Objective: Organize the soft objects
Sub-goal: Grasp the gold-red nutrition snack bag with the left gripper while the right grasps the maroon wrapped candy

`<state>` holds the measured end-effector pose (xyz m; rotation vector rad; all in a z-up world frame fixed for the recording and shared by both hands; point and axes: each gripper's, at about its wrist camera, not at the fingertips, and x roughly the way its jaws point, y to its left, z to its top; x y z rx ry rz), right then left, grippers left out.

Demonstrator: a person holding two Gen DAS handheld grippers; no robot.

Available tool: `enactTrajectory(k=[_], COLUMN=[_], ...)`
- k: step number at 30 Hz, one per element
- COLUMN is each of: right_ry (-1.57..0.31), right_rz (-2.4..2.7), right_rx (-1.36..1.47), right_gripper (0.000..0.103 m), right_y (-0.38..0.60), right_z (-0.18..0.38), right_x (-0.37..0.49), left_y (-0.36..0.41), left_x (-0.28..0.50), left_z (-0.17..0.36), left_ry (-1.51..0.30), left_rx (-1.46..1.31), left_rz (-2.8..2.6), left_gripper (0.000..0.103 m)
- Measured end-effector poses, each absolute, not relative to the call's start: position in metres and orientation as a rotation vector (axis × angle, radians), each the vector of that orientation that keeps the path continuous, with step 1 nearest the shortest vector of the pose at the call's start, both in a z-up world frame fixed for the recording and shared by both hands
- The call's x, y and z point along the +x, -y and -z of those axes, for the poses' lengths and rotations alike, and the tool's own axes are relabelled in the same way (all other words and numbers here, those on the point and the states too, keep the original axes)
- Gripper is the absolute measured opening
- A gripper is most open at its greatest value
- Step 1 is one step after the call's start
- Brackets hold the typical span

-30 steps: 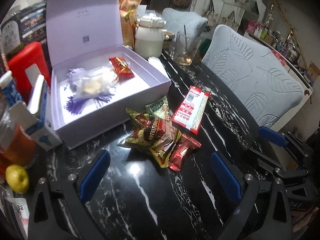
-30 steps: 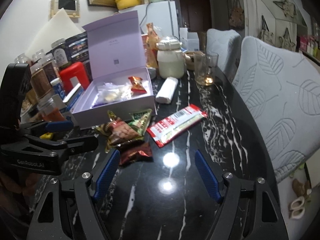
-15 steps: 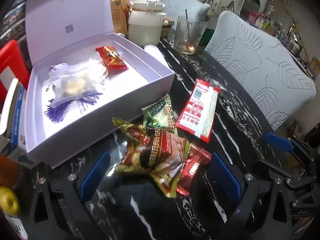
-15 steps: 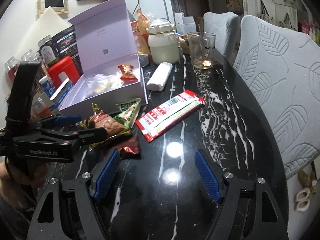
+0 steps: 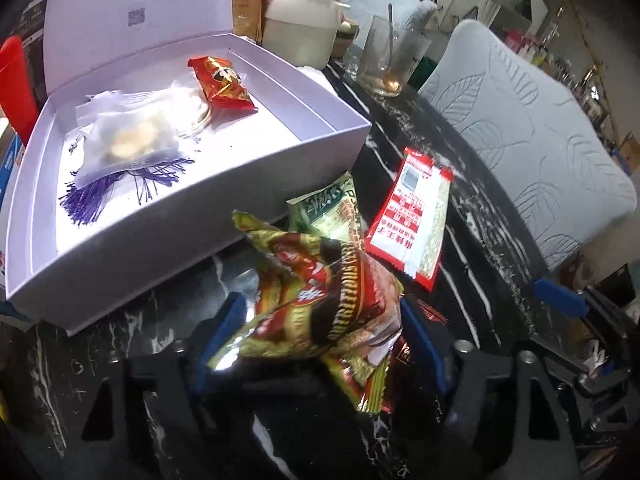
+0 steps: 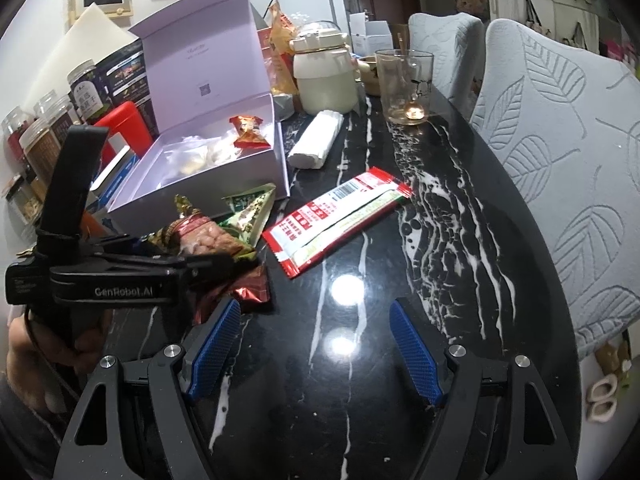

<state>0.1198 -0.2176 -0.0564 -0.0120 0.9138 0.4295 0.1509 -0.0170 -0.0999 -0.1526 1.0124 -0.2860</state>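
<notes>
left gripper (image 5: 320, 320): jaws have just been closing, and the blue pads are now sitting tight against both sides of the gold-and-red snack bag (image 5: 320, 300), so it's gripping that one. In the right wrist view it's coming in from the left, with a person's hand (image 6: 52, 344) wrapping the handle.

right gripper (image 6: 316, 344): fingers standing wide, nothing between them, just hanging over a bare, shiny bit of the black marble table (image 6: 440, 208).

gold-and-red snack bag: lying on the table just in front of the lavender gift box (image 5: 192, 216), crumpled, sitting on top of the little pile.

green packet (image 5: 328, 208): poking out from behind the held bag, right beside the box's front wall.

dark red wrapper (image 6: 248, 284): peeking out from under the held bag, close to the right gripper's left finger.

red-and-white sachet (image 5: 416, 216): lying flat on the table, off to the right of the pile, not touching the box.

lavender gift box: lid standing open at the back; inside, a small red snack pack (image 5: 220, 82) is lying near the far side, a clear pouch (image 5: 128, 140) with pale pieces is resting on purple tassels (image 5: 88, 204).

behind the box: cream jar (image 5: 304, 20) and a glass cup (image 5: 388, 60) are standing near each other.
</notes>
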Motion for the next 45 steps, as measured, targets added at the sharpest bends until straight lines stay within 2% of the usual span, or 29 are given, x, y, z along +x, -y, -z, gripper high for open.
enactTrajectory(k=[3,23,25,29,33,39,41,42,44,45], right_ry=[-0.919,-0.958,-0.969,-0.971,-0.993,-1.006,-0.985,-0.979,-0.965,-0.962], right_rz=[-0.424,-0.518,-0.535,-0.558,-0.591,-0.587,-0.580,-0.587,-0.600,-0.605], right_rx=[-0.012,-0.061,-0.099,-0.159,-0.203,-0.307,-0.327,-0.325,-0.328,-0.330], right_gripper=[0.078,0.078,0.084,0.088,0.098,0.098,0.096,0.092,0.079,0.068], right_y=[0.216,0.175,0.163,0.147,0.133,0.113,0.111,0.112,0.111,0.111], right_z=[0.057,0.071,0.077,0.082,0.087,0.098,0.100,0.100,0.097,0.096], right_x=[0.120,0.118,0.121,0.124,0.129,0.137,0.137,0.136,0.132,0.130], left_y=[0.015,-0.052,-0.056,-0.061,-0.062,-0.067,-0.066,-0.067,-0.068,-0.069], left_x=[0.146,0.073,0.067,0.055,0.052,0.053,0.054,0.054,0.054,0.055], left_z=[0.097,0.084,0.084,0.081,0.083,0.089,0.090,0.090,0.091,0.092], left_ry=[-0.994,-0.962,-0.966,-0.958,-0.968,-0.976,-0.977,-0.977,-0.981,-0.985], left_rx=[-0.153,-0.253,-0.273,-0.294,-0.304,-0.345,-0.338,-0.338,-0.343,-0.349], left_rz=[0.283,0.119,0.110,0.106,0.116,0.117,0.113,0.110,0.113,0.115], left_gripper=[0.068,0.068,0.068,0.068,0.068,0.068,0.068,0.068,0.068,0.068])
